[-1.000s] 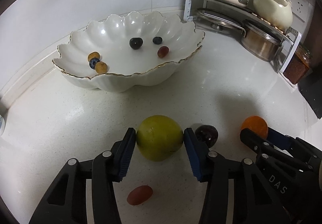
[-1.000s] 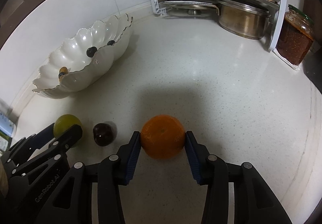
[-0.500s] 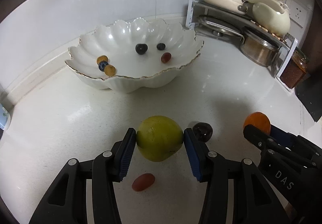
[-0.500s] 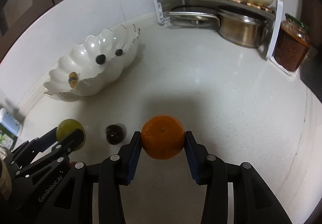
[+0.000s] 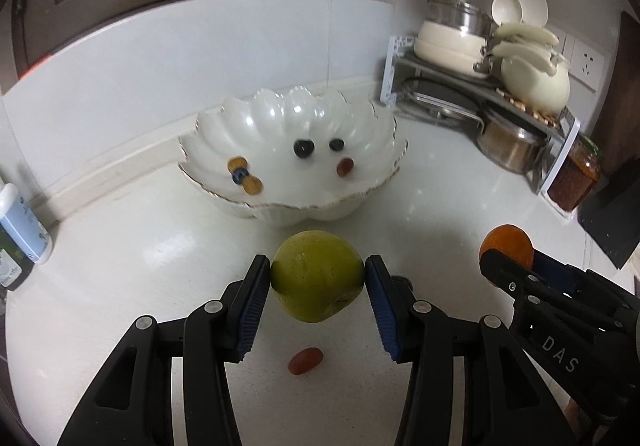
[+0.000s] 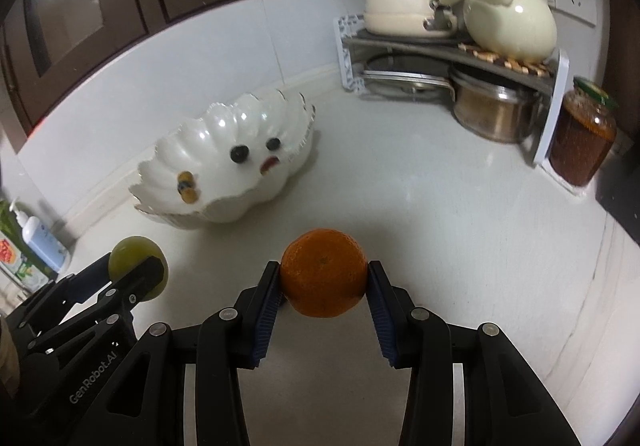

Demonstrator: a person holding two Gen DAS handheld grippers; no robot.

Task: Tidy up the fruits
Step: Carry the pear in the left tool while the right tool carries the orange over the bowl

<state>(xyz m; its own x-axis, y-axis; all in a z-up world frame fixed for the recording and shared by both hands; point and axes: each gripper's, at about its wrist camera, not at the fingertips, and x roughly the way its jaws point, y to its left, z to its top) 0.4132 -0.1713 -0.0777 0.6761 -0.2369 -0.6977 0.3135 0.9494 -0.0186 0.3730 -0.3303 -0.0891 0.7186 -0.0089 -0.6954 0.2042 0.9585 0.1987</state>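
Observation:
My left gripper is shut on a green pear-like fruit and holds it above the white counter, in front of the scalloped white bowl. My right gripper is shut on an orange, also lifted. The bowl holds several small fruits: dark berries, a red grape and small orange ones. A red grape lies on the counter below the left gripper. The orange shows in the left wrist view, the green fruit in the right wrist view.
A corner rack with pots, a cream kettle and a steel pot stands at the back right, with a jar beside it. Bottles stand at the left edge. The wall is close behind the bowl.
Both grippers have risen from the counter with their fruits. The view now takes in the cabinets above. The dark fruit on the counter is hidden behind the left gripper.

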